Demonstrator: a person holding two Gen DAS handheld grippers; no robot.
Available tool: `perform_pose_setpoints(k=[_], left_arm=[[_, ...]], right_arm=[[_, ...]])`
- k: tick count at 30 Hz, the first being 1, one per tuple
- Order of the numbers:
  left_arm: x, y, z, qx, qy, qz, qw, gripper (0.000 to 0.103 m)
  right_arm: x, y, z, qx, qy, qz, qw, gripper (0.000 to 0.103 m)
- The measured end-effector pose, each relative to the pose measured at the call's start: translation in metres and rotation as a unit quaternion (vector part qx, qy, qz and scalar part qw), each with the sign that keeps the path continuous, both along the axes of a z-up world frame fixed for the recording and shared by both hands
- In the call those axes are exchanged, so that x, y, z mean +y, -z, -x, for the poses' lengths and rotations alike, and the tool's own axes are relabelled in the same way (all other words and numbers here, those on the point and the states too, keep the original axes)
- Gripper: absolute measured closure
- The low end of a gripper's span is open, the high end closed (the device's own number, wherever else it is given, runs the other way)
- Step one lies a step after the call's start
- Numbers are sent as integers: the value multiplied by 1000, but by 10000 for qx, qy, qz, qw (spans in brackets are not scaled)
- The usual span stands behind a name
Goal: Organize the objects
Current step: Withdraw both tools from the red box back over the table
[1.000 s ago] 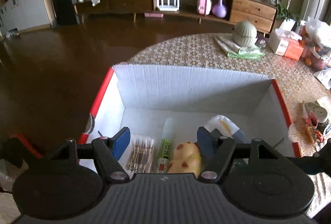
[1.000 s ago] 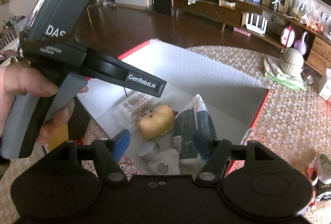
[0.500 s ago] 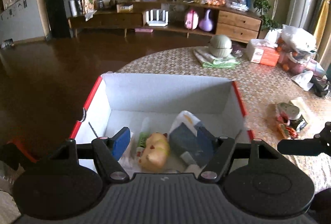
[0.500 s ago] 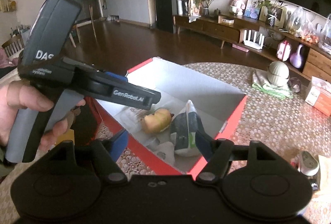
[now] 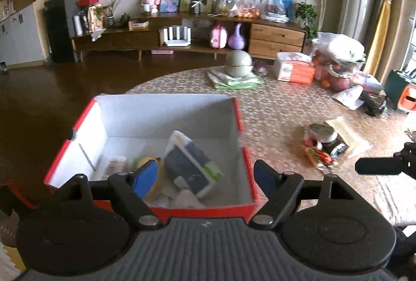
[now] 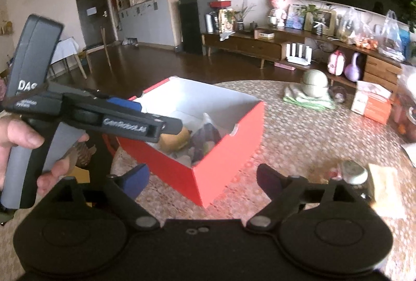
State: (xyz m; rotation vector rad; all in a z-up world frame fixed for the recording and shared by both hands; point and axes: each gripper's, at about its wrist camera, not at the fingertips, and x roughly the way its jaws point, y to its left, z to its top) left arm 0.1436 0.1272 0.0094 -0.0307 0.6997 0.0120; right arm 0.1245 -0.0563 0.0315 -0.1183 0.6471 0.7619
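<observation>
Both tongs stand wide and empty — the left tongs over the red box, the right tongs just before it. The small pile of packets waits on the desk right of the box. It looks light and crinkly, best pinched at an edge — its items are too blurred to name.

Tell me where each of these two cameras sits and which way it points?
Left wrist: on the left gripper, over the red box; open blue-padded fingers show.
Right wrist: on the right gripper, facing the table from beside the box; the person's hand holding the left gripper shows.
Shared: box, green pot, sideboard.
</observation>
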Motion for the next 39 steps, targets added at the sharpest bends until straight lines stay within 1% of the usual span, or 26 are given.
perform_pose_setpoints(k=[2, 3, 5, 11, 17, 20, 21, 24, 25, 27, 33, 37, 39], left_arm=[[-12, 3, 3, -21, 81, 3, 10000, 21], [-18, 5, 4, -34, 125, 11, 9999, 20], [-30, 7, 5, -43, 209, 31, 9998, 20], [-67, 19, 2, -3, 472, 123, 9988, 19], [-96, 32, -10, 137, 642, 334, 9973, 19], [-110, 39, -18, 207, 716, 286, 9968, 19], [-113, 42, -20, 235, 724, 258, 9968, 19], [-125, 49, -29, 295, 762, 210, 9964, 10], [-129, 52, -34, 297, 770, 209, 9964, 5], [-133, 56, -41, 301, 721, 200, 9967, 2], [-146, 75, -76, 421, 477, 171, 9978, 2], [-154, 92, -103, 555, 434, 87, 9975, 2], [-158, 101, -115, 646, 390, -14, 9972, 2]], right_arm=[[-14, 3, 2, -46, 98, -29, 9999, 5], [-23, 4, 2, -77, 176, -51, 9998, 1], [-35, 7, 3, -95, 292, -68, 9995, 0], [-77, 24, 0, -72, 679, 85, 9976, 0], [-122, 36, -11, -37, 1173, 174, 9929, 0], [-142, 42, -19, -13, 1402, 212, 9899, 0], [-149, 43, -21, 3, 1448, 213, 9892, 0], [-163, 48, -30, -11, 1599, 289, 9867, 0], [-166, 49, -33, -16, 1640, 310, 9860, 1], [-173, 52, -39, -30, 1684, 354, 9851, 1], [-189, 62, -61, -55, 1866, 483, 9812, 1], [-198, 71, -81, 38, 2018, 529, 9780, 1], [-202, 76, -91, 78, 2113, 565, 9757, 2]])
